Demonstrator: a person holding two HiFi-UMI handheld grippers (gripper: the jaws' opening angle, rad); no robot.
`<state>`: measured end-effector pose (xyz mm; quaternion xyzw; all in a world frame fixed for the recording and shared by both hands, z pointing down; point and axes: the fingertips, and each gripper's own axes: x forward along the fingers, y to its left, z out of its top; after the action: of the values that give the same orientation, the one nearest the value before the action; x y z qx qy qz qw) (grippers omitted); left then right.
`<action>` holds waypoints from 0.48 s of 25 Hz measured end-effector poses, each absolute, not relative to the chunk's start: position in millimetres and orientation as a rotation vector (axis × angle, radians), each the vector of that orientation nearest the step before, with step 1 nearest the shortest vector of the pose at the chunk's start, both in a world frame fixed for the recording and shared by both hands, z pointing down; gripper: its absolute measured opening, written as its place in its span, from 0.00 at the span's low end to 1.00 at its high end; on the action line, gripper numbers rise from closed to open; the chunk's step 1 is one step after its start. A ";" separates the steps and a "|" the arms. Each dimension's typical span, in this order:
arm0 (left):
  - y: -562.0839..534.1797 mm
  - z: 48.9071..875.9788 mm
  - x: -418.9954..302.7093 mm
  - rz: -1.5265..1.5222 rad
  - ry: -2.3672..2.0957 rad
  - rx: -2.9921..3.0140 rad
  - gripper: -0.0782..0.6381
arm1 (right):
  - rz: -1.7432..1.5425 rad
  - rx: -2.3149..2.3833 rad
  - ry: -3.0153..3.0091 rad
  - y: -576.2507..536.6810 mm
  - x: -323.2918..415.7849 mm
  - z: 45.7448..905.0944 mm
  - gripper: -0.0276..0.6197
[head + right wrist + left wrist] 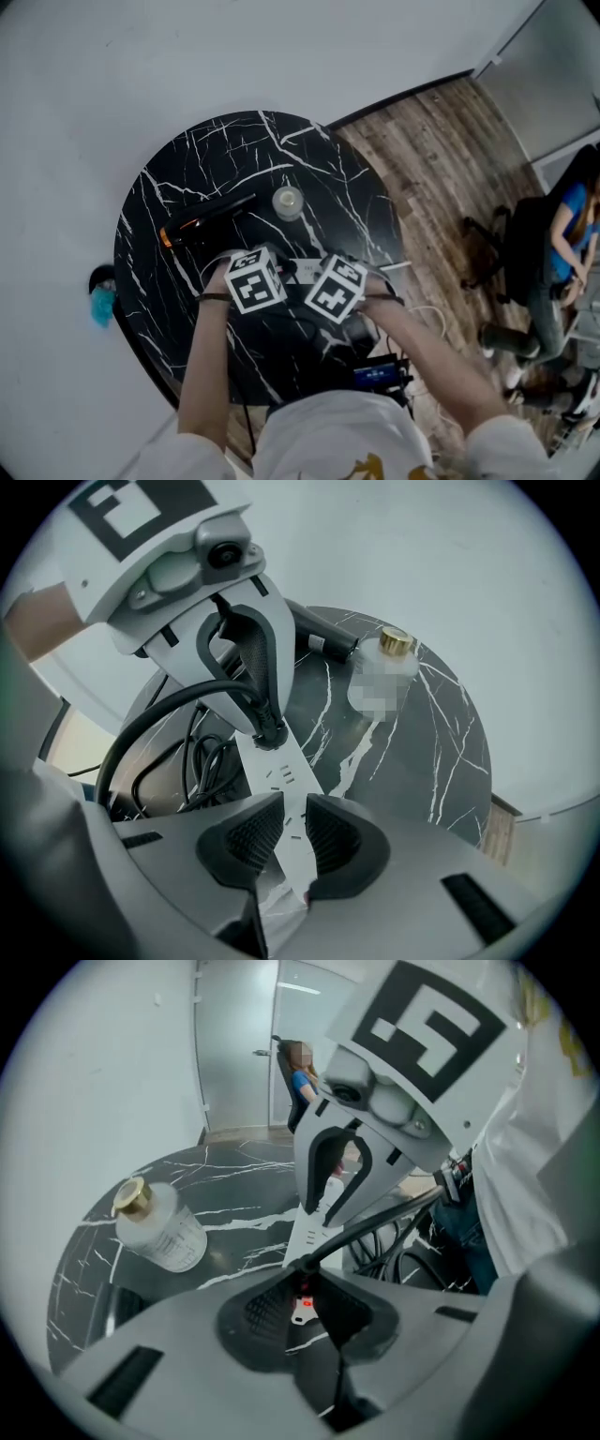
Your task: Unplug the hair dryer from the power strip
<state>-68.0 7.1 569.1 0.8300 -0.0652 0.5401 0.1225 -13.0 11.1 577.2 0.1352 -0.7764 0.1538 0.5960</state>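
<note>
A white power strip [281, 780] lies on the black marble table [178, 178]. My right gripper [293, 832] is shut on it, one pad on each long side. A black plug [267, 733] sits in the strip's far end, and its thick cable [141, 728] arcs off to the left. My left gripper [305, 1307] points steeply down with its fingertips closed on that plug [302, 1265]; a small red light shows on the strip below. The black hair dryer [202, 223] lies at the table's back left, apart from both grippers.
A clear bottle with a gold cap [288, 202] stands on the table just beyond the grippers. Loose black cables [187, 761] are coiled at the table's near edge. A seated person [562, 244] is across the wood floor at right. A blue object [101, 302] lies left of the table.
</note>
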 end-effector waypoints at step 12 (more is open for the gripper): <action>6.7 569.8 -66.8 1.674 -0.233 2.525 0.19 | 0.368 0.324 -1.825 10.8 -15.0 576.7 0.15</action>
<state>-66.8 6.7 569.8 0.8299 -0.0767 0.5503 0.0516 -15.0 10.8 576.7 0.1390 -0.7826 0.1579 0.5859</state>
